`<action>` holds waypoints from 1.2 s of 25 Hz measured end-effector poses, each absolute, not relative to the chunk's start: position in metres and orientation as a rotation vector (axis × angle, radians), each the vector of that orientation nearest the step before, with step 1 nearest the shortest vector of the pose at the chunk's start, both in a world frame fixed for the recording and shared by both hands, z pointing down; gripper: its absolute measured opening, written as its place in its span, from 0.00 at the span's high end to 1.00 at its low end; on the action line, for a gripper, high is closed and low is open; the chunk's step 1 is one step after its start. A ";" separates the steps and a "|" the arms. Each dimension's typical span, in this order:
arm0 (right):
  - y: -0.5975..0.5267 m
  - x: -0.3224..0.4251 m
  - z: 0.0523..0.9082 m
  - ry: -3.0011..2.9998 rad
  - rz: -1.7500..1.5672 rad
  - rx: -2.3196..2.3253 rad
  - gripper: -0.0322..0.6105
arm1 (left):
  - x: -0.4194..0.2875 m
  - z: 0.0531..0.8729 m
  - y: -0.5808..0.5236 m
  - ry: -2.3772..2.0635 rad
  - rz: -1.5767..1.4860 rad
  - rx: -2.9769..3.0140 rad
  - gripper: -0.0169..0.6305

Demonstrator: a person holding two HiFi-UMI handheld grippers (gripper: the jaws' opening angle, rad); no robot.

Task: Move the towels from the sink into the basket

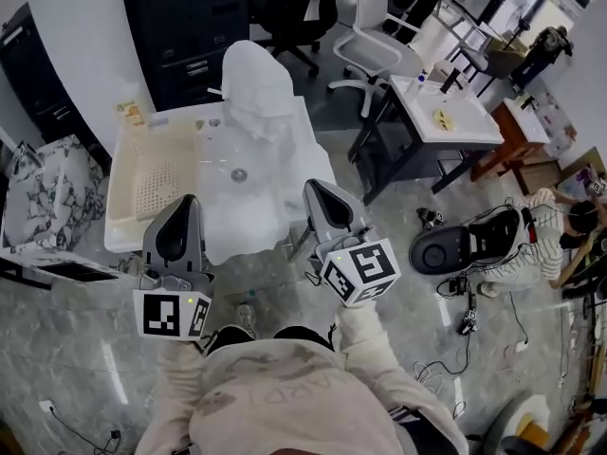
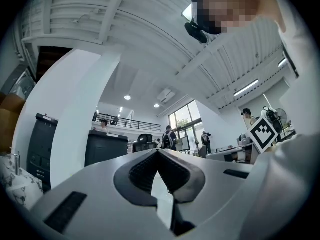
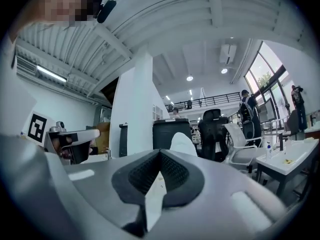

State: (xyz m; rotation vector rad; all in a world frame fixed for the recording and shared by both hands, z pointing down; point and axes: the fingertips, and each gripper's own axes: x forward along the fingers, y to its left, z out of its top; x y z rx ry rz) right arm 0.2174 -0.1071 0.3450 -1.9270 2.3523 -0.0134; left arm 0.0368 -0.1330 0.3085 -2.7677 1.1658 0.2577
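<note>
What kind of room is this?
Probably an office turned into a test lab: a swivel chair and a desk stand around, cables lie on the floor, and a sink sits out in the open.

Looks like an open-plan office doubling as a robotics lab

Swivel chairs point(image 1: 372, 47), a white bench point(image 1: 474, 126), cables point(image 1: 467, 322) sprawled over the marble floor point(image 1: 398, 292), plus a mezzanine railing point(image 3: 215, 100) and tall windows point(image 2: 182, 123) under a ribbed ceiling point(image 3: 165, 14).
</note>
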 end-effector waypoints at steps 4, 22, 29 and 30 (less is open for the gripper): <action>-0.144 0.215 0.354 2.346 -0.073 -1.973 0.93 | 0.032 0.312 -0.168 1.133 0.239 -2.795 0.97; -0.323 0.241 0.304 2.421 -0.190 -2.074 0.78 | 0.007 0.327 -0.272 1.045 0.200 -2.871 0.97; -0.376 0.242 0.307 2.543 -0.300 -2.104 0.67 | -0.005 0.331 -0.289 1.076 0.206 -2.876 0.96; -0.383 0.242 0.308 2.561 -0.317 -2.110 0.63 | -0.007 0.331 -0.291 1.083 0.208 -2.877 0.97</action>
